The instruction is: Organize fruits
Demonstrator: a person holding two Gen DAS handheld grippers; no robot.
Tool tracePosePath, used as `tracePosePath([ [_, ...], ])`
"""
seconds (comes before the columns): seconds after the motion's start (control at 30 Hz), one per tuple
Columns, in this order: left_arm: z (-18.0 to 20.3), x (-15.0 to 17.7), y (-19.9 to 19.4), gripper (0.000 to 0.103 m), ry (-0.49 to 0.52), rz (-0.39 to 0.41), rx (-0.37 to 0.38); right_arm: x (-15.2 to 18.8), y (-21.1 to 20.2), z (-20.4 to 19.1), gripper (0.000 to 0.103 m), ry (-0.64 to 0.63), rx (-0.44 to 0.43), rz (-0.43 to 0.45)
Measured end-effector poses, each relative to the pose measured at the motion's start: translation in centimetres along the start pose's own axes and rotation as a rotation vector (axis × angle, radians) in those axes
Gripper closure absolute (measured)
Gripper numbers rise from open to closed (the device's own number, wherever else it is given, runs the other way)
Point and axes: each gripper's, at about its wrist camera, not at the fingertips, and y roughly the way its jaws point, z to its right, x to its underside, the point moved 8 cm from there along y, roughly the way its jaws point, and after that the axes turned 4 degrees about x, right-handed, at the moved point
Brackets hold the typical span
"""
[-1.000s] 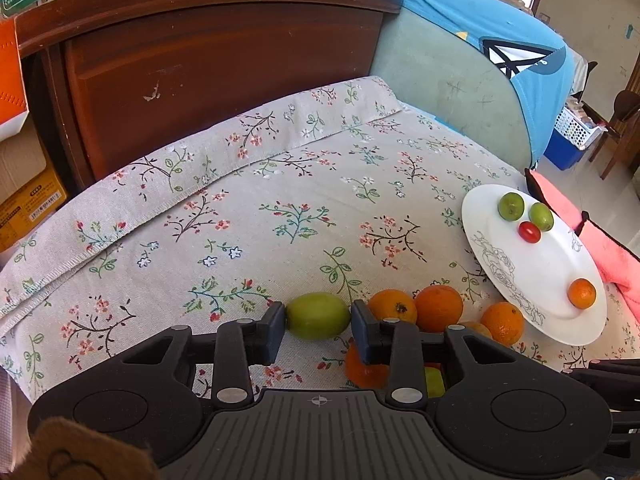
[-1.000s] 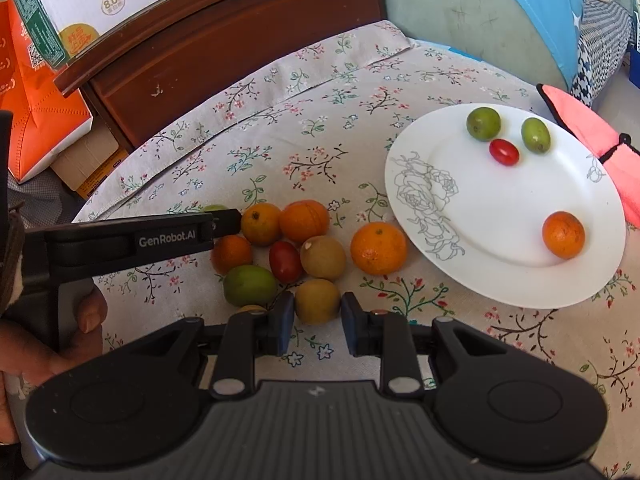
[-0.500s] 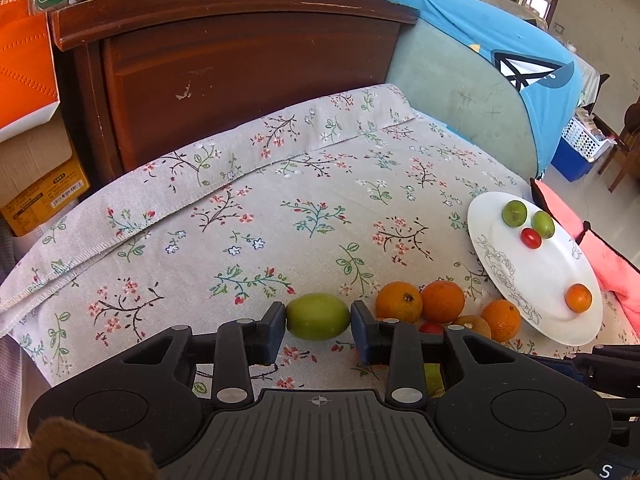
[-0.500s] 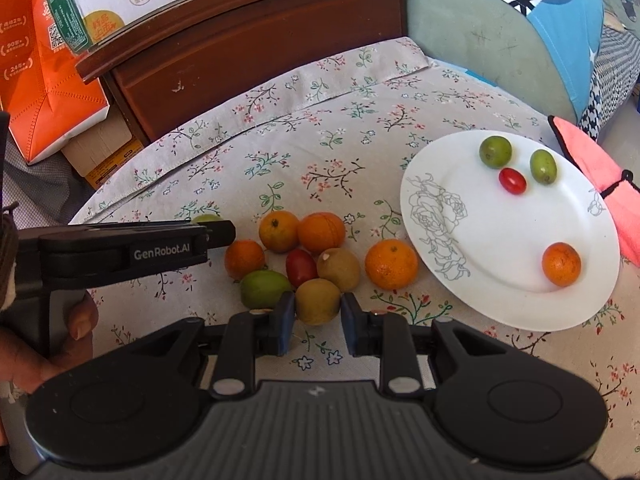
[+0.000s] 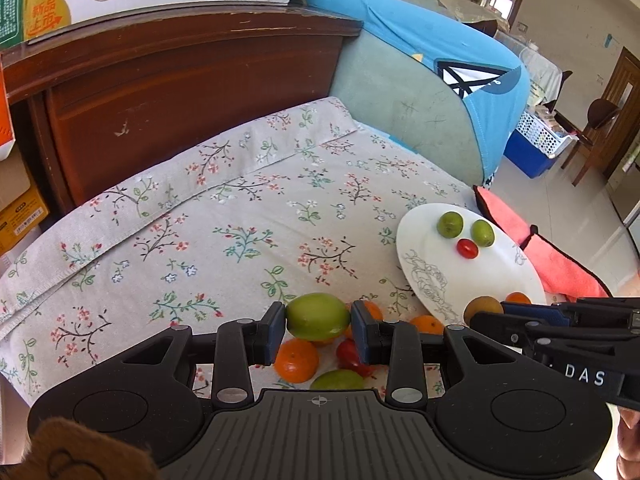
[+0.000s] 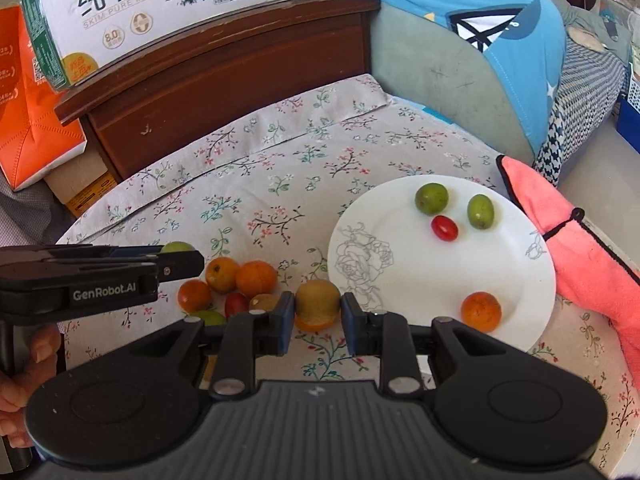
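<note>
Only R wrist view shows milk carton (image 6: 160, 12) text.

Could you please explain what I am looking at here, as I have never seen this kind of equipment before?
There is no robot: a person holds a hand-held two-finger gripper in each hand, and each one carries a wide-angle camera that looks forward along its fingers. One picture is therefore the left hand's view and the other the right hand's.

The left gripper is closed on a green fruit. The right gripper is closed on a brownish fruit. Each tool also shows at the edge of the other's view.

Below them lies a flowered cloth with a loose pile of small oranges, a red tomato and other fruits. To the right stands a white plate that holds two green fruits, a red tomato and one orange.
</note>
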Motion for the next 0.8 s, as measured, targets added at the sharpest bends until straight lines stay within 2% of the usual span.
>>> tracePosePath([
  [0.23, 3.4, -0.2, 1.6, 0.070, 0.042, -0.038, 0.075, -1.1, -0.9, 6.1, 0.078, 0.102, 0.058, 0.025],
  [0.43, 6.3, -0.9, 3.2, 0.070, 0.084, -0.056, 0.124, -1.1, -0.6, 9.7, 0.078, 0.160, 0.099, 0.009],
  [0.8, 9.3, -1.1, 6.7, 0.070, 0.135, -0.097, 0.156, -0.6, 0.8, 11.3, 0.078, 0.231, 0.099, -0.042],
])
